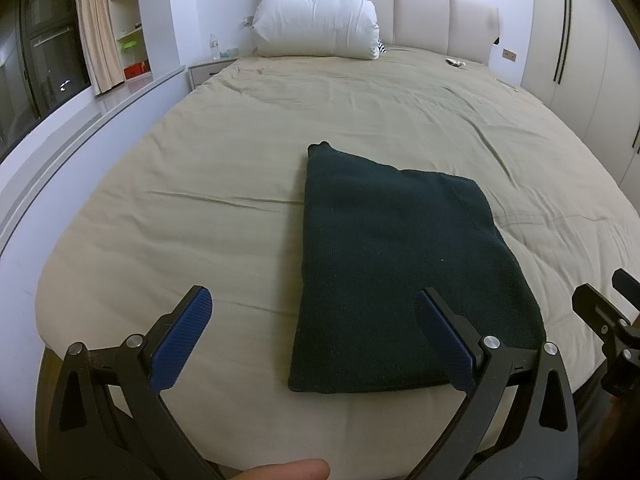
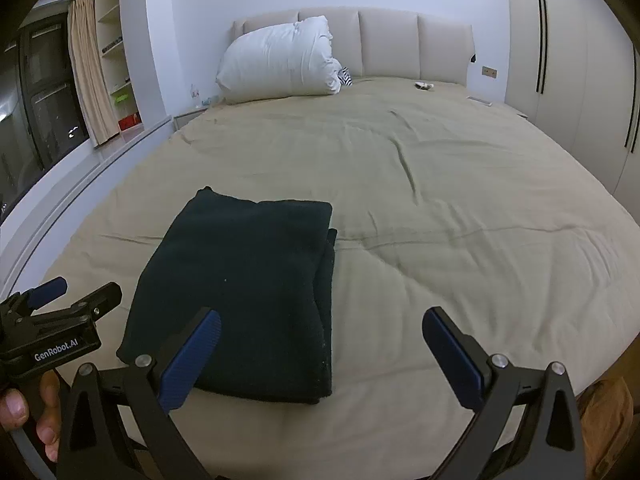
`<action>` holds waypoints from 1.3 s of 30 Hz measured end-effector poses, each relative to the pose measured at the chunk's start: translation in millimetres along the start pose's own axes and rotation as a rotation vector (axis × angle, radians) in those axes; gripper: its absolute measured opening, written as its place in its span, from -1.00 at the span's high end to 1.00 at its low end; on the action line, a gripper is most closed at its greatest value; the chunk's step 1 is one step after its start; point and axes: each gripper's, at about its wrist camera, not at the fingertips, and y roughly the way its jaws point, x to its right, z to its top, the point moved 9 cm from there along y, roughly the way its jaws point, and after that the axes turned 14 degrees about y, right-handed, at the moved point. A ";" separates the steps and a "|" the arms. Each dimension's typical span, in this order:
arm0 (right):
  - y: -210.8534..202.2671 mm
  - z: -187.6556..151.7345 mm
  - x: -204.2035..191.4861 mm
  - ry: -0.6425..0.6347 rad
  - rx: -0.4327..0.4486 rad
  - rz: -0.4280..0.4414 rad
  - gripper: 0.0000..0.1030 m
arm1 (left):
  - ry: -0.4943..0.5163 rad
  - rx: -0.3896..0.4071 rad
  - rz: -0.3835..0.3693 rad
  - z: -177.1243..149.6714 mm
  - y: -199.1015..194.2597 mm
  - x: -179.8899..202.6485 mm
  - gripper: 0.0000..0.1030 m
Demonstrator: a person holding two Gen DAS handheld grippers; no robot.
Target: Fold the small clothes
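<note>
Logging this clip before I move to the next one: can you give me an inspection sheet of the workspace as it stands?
Surface: bed with a beige cover, lightly creased.
Job's things: dark green garment lying flat, folded into a rectangle, near the foot of the bed.
Clutter: white pillow at the headboard, a striped item tucked beside it; a small object near the far right corner, too small to identify.
Grippers: left gripper open, empty, above the garment's near edge; right gripper open, empty.
Cables: nothing seen.
Surroundings: bottle on a nightstand, shelves, curtain, dark window, wardrobe.
</note>
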 end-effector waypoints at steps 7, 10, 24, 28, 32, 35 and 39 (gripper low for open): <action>0.4 -0.4 0.6 -0.002 -0.001 -0.001 -1.00 | 0.000 -0.002 0.000 -1.2 0.2 0.0 -1.00; 0.3 -0.3 0.9 -0.002 -0.002 0.000 -1.00 | 0.000 -0.002 0.000 -1.7 0.0 0.0 -1.00; -0.1 0.7 2.0 -0.002 -0.003 0.001 -1.00 | 0.001 -0.003 -0.001 -3.0 0.1 -0.6 -1.00; 0.0 -0.8 1.9 -0.002 -0.004 0.000 -1.00 | 0.002 -0.004 -0.002 -3.8 0.0 -0.7 -1.00; -0.4 -0.5 2.1 -0.002 -0.004 0.000 -1.00 | 0.007 -0.009 -0.006 -6.3 1.0 -1.2 -1.00; -0.5 -0.2 2.4 -0.002 -0.004 0.001 -1.00 | 0.008 -0.010 -0.007 -6.8 1.0 -1.8 -1.00; -0.5 -0.4 2.4 -0.001 -0.006 0.001 -1.00 | 0.008 -0.010 -0.006 -6.8 0.9 -2.0 -1.00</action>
